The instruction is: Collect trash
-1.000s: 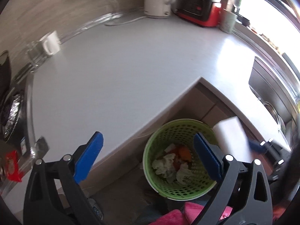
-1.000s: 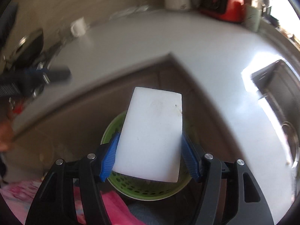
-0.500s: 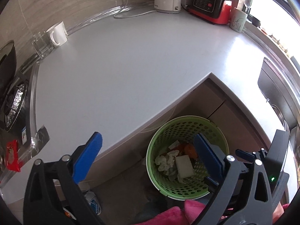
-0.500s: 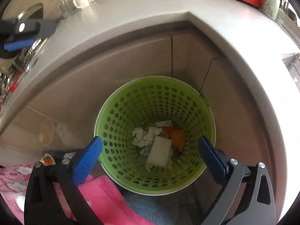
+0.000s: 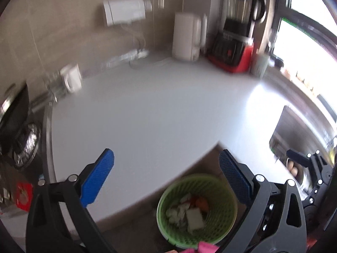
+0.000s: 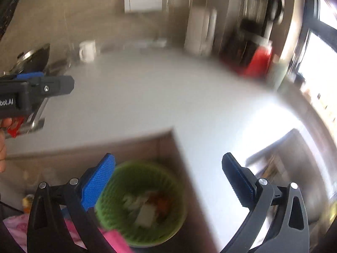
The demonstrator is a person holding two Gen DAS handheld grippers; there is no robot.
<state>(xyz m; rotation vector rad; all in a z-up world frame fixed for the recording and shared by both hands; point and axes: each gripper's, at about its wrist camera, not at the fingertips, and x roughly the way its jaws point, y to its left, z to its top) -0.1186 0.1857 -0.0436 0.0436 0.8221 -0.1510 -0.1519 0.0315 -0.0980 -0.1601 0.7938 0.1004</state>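
1. The bin (image 5: 197, 208) stands on the floor in the inner corner of the L-shaped table (image 5: 147, 109), below and ahead of both grippers. It holds crumpled white scraps, an orange piece and a flat white block (image 5: 194, 218), which lies tilted with its long axis running roughly toward the cameras.
2. The left gripper (image 5: 166, 181) has its jaws spread wide with nothing between them; the bin sits low and to the right of its centre line, partly behind the right-hand finger.
3. The right gripper (image 6: 168, 181) also has its jaws wide and empty; the bin (image 6: 139, 202) shows in the lower left part of the gap, close by the left finger (image 6: 98, 184). By this I judge the right gripper the more nearly over the bin.
4. No loose trash shows on the bare table top, so the next pick seems to turn on finding something off to a side. A red packet (image 5: 24, 196) at the table's left end, by the stove, may be a candidate; it is nearer the left gripper.
5. The left view shows the bin's contents fairly sharply, and the right gripper (image 5: 303, 162) at its right edge. The right view is heavily blurred but alone shows the left gripper (image 6: 45, 82) from the side, with a hand (image 6: 3, 139) behind it.
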